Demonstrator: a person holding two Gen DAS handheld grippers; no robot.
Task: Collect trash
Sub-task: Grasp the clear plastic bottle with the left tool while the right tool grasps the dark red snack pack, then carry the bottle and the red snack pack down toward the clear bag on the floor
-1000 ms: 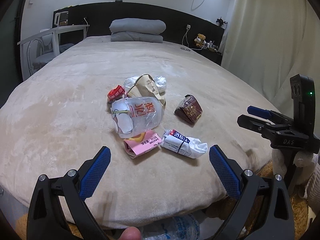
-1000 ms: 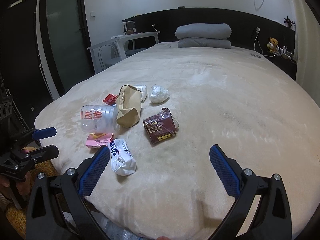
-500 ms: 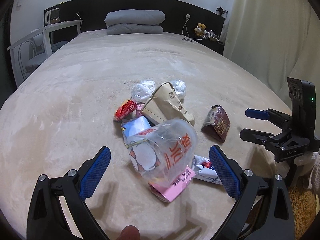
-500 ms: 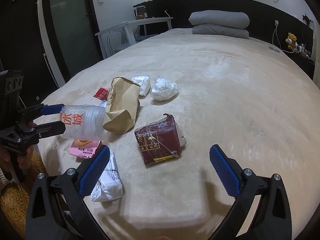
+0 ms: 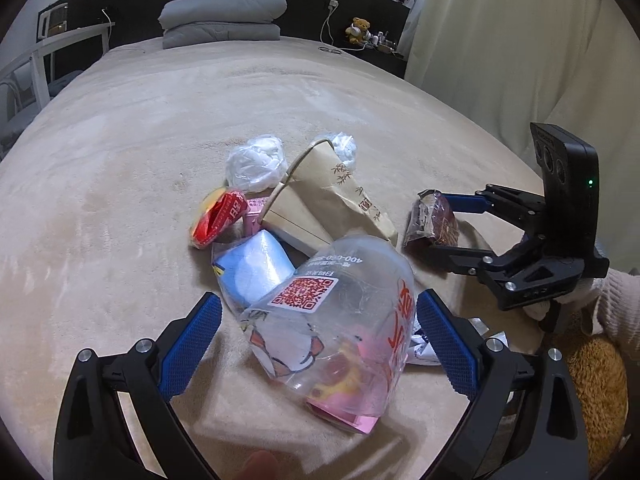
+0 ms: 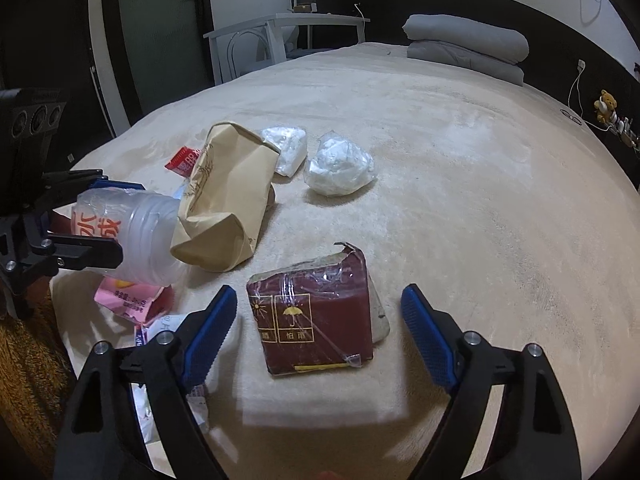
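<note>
A heap of trash lies on the beige bed (image 5: 120, 160). A clear plastic bottle (image 5: 340, 320) with red print lies between the fingers of my left gripper (image 5: 318, 320). Those jaws are closing; the left pad stands apart from the bottle, the right pad is right at its side. A maroon packet (image 6: 316, 316) lies between the fingers of my right gripper (image 6: 320, 332), whose jaws are closing with a gap on both sides. In the left wrist view the right gripper (image 5: 452, 230) straddles the maroon packet (image 5: 434, 220). The right wrist view shows the left gripper (image 6: 120, 220) around the bottle (image 6: 132, 236).
A brown paper bag (image 5: 332, 200), two white plastic wads (image 6: 340, 168), a red packet (image 5: 218, 216), a blue-white pack (image 5: 256, 264) and a pink packet (image 6: 128, 296) lie close by. Grey bedding (image 5: 222, 16) is at the headboard, a white desk (image 6: 280, 24) beside the bed.
Both grippers have come forward and down over the heap. The left now frames the bottle and the right frames the maroon packet. Both pairs of jaws have narrowed.
</note>
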